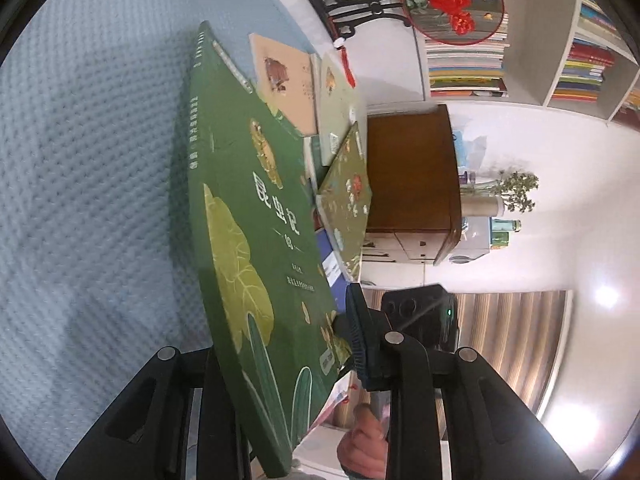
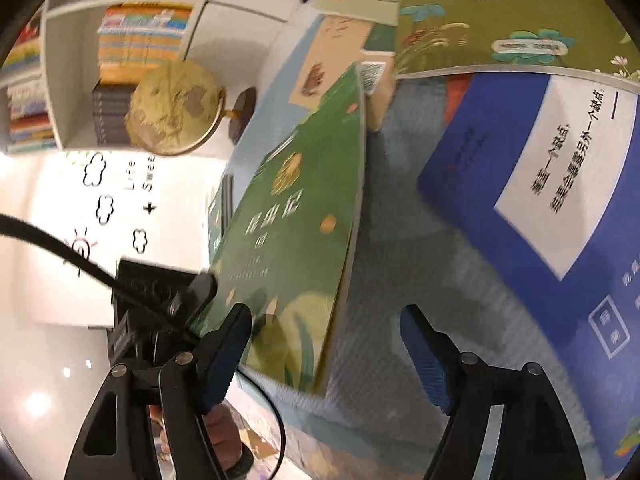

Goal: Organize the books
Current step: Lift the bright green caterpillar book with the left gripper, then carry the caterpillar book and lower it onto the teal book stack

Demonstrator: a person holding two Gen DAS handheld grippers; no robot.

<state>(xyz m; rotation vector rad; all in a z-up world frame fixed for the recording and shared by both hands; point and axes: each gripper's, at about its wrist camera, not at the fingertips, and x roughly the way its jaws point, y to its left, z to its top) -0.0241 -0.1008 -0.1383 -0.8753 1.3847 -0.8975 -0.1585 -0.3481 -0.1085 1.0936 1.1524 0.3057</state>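
At the bottom of the left wrist view, the left gripper [image 1: 280, 384] is clamped on the lower edge of the green book [image 1: 256, 248], holding it tilted over the blue cloth [image 1: 88, 160]. In the right wrist view the right gripper [image 2: 326, 354] stands wide, holding nothing, beside that book. With so little cover pinched, the glossy hardback could pivot or slip. Further up the frame lie a blue book [image 2: 520, 208] and an olive book [image 2: 500, 16].

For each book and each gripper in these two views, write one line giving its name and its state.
Dark green book: lifted at an angle, clamped at its lower edge.
Left gripper: shut on the dark green book.
Right gripper: open, nothing between its fingers.
Blue book: lying flat, closed.
Olive flowered book: closed, overlapping the blue book.
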